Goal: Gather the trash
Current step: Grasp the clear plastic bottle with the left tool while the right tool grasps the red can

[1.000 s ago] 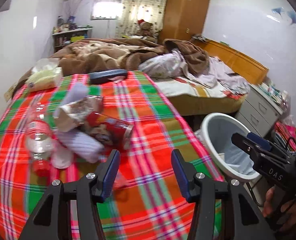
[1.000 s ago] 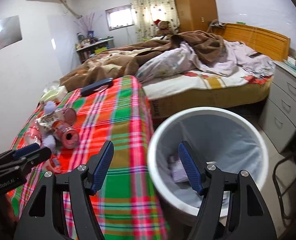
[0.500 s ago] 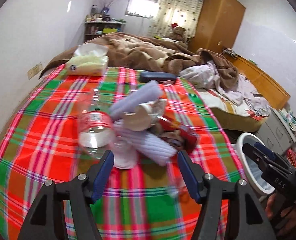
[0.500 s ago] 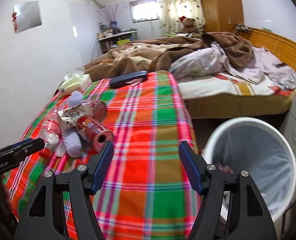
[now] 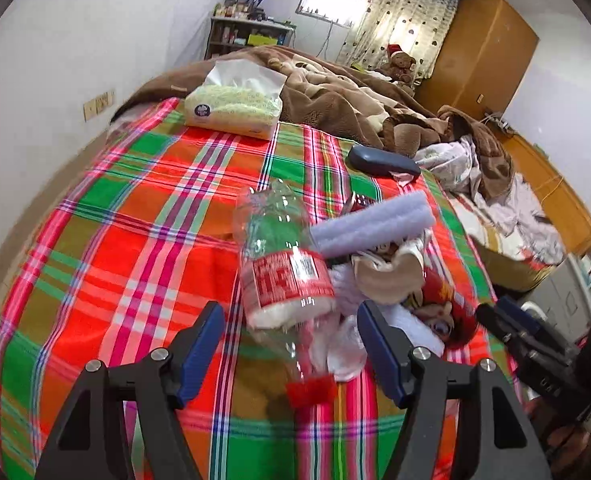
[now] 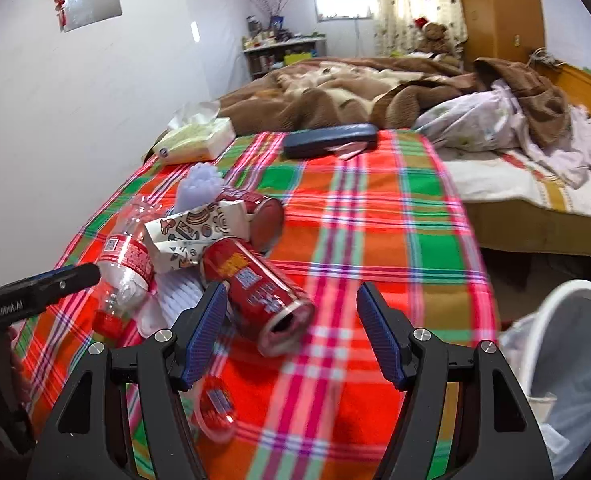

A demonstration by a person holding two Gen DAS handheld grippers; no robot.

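I am lining up the next pickup: left gripper, jaws opening, empty, bracketing the clear bottle; right gripper, wide, empty, nearing the red can; next, closing squarely.

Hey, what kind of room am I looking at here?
Most likely a lived-in bedroom: an unmade bed with a brown blanket, a wooden wardrobe by the curtained window, and a teddy bear behind the bed. Trash lies on a plaid-covered table in front.
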